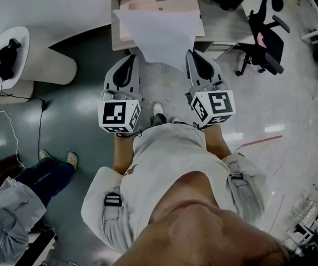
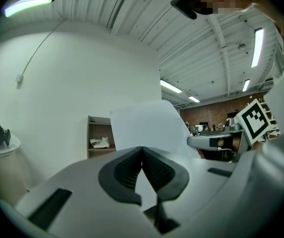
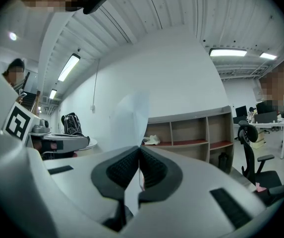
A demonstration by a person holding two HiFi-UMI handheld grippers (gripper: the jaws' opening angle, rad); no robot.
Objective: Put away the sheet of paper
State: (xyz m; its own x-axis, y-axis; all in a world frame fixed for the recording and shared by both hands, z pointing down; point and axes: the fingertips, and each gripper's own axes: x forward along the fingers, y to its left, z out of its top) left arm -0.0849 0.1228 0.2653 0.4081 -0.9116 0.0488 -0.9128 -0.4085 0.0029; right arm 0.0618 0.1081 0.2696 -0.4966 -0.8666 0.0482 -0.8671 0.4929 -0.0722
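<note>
A white sheet of paper [image 1: 161, 35] hangs stretched between my two grippers, above the floor and in front of a low wooden shelf unit [image 1: 214, 31]. My left gripper [image 1: 132, 57] is shut on the sheet's left edge and my right gripper [image 1: 191, 53] is shut on its right edge. In the left gripper view the paper [image 2: 146, 125] rises from the closed left gripper [image 2: 142, 148]. The right gripper view shows the sheet [image 3: 129, 118] edge-on, pinched in the closed right gripper [image 3: 140, 148]. Both grippers point level toward the shelf [image 3: 191, 133].
A black office chair [image 1: 264, 43] stands to the right by a desk. At the left, a round white table [image 1: 34, 60] carries a black bag [image 1: 6, 60]. A seated person's legs [image 1: 42, 176] and floor cables [image 1: 39, 121] lie at the lower left. Crumpled white material [image 3: 152, 140] sits in one shelf compartment.
</note>
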